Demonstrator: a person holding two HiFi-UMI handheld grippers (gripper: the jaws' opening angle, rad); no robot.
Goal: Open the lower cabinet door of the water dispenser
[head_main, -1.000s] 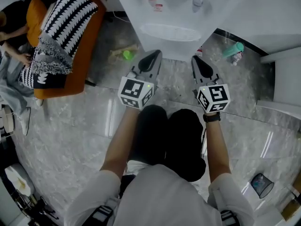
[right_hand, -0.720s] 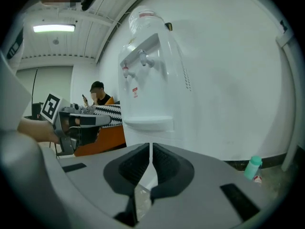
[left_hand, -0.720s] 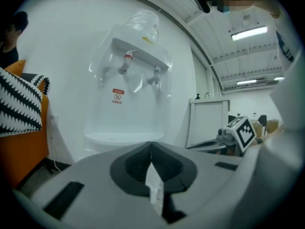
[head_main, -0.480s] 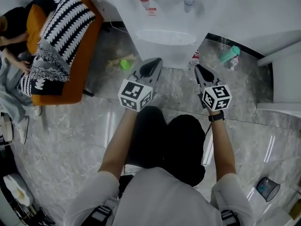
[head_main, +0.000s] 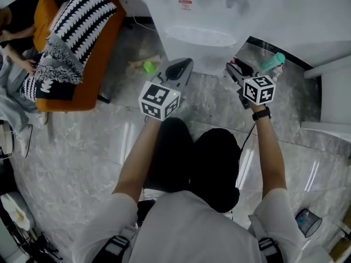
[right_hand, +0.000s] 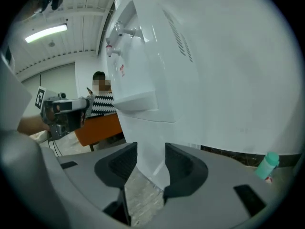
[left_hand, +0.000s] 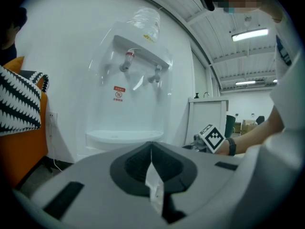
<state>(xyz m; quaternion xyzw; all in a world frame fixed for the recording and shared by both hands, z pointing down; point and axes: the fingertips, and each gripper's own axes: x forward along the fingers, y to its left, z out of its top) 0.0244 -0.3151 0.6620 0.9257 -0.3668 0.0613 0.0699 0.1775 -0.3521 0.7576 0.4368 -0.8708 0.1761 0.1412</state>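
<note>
Our right tongs (head_main: 237,70), pinched shut a second ago, are now opening and have dropped closer to the water dispenser (head_main: 202,34). The corner of its lower cabinet door (right_hand: 143,140) shows just ahead of them, framed between the jaws but not gripped. Our left tongs (head_main: 181,68) stay closed on nothing, with the dispenser's front straight ahead and apart from them. We judge the right is lining up to catch the door's edge, and the door seems still shut.
</note>
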